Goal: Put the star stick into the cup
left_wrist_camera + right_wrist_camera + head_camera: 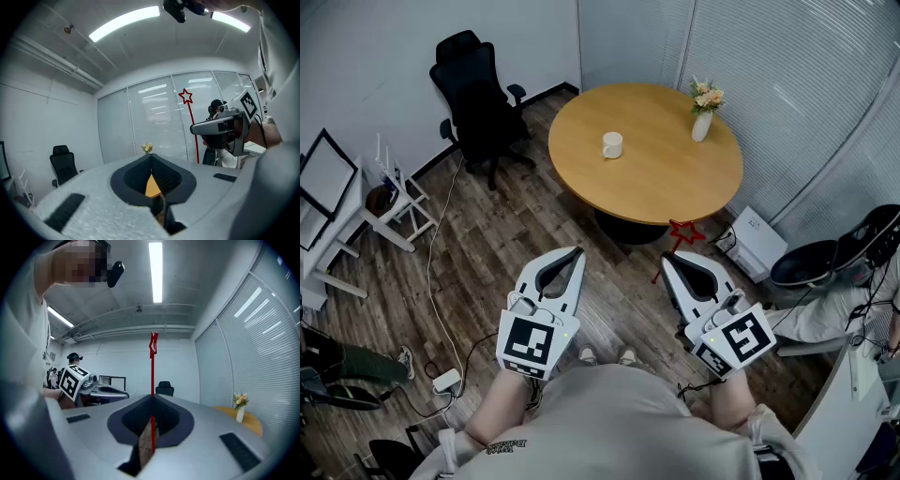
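Right tongs (666, 259) are clenched on the red star stick (683, 232). In the right gripper view the shaft (152, 376) runs straight up out of the closed jaw tips (152, 397), with the star end at the top and clear of the jaws.

Left tongs (578, 251) are clenched with nothing in them. The left gripper view shows the tips (151, 158) meeting, and only a sliver of tabletop is visible through the gap behind them. That view also shows the stick (191, 126) upright in the right tongs, off to the right.

Both tongs are held over the wood-plank floor (497, 253), on the near side of the round wooden surface (661, 173) and level with each other. In the head view the star sits just off the near rim of the surface.

The white cup (612, 145) stands upright on the surface, left of centre. It is well apart from the stick and from both tongs.

A white vase of flowers (702, 120) stands by the far right rim, well apart from the cup. A black office chair (478, 94) is on the floor, far left of the surface.
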Available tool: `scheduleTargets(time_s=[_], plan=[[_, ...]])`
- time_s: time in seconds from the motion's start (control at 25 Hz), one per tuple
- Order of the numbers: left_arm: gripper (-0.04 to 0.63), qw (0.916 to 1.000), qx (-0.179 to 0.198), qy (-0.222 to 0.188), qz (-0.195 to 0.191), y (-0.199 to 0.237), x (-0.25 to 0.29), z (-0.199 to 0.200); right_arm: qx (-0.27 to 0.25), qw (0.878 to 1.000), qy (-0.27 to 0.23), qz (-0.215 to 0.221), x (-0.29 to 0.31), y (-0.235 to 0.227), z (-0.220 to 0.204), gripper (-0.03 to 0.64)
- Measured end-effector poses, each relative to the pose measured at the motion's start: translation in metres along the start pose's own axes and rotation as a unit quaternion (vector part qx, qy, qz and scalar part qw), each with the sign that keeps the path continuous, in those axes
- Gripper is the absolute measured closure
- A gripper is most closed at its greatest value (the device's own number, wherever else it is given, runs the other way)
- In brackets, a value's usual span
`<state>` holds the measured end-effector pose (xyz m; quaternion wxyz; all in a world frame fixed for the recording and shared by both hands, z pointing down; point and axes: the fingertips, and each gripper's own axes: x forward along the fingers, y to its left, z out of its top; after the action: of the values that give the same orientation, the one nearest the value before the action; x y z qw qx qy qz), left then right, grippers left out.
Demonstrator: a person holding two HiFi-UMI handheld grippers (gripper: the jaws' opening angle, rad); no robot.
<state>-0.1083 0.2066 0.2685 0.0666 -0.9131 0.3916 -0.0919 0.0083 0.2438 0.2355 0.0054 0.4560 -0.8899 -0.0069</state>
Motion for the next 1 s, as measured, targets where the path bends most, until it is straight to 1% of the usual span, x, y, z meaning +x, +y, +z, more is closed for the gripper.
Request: scheduleTargets(time_s=[0.24, 0.8, 1.0], plan=[[0.574, 1.0000, 0.000, 0.003, -0.004, -0.006, -0.001, -0.005, 0.001, 1.000, -0.007, -0.014, -0.003, -0.006, -0.002, 0.586], [0.574, 0.9999, 0.006, 0.015, -0.001, -0.020, 0.023, -0.007, 0.010, 1.000, -0.013, -0.006, -0.011, -0.035, -0.007, 0.586], [0.574, 0.9997, -0.013, 0.019, 0.009, -0.031, 0.031, -0.014, 0.015, 1.000, -0.014, 0.000, -0.018, -0.049, -0.013, 0.586]])
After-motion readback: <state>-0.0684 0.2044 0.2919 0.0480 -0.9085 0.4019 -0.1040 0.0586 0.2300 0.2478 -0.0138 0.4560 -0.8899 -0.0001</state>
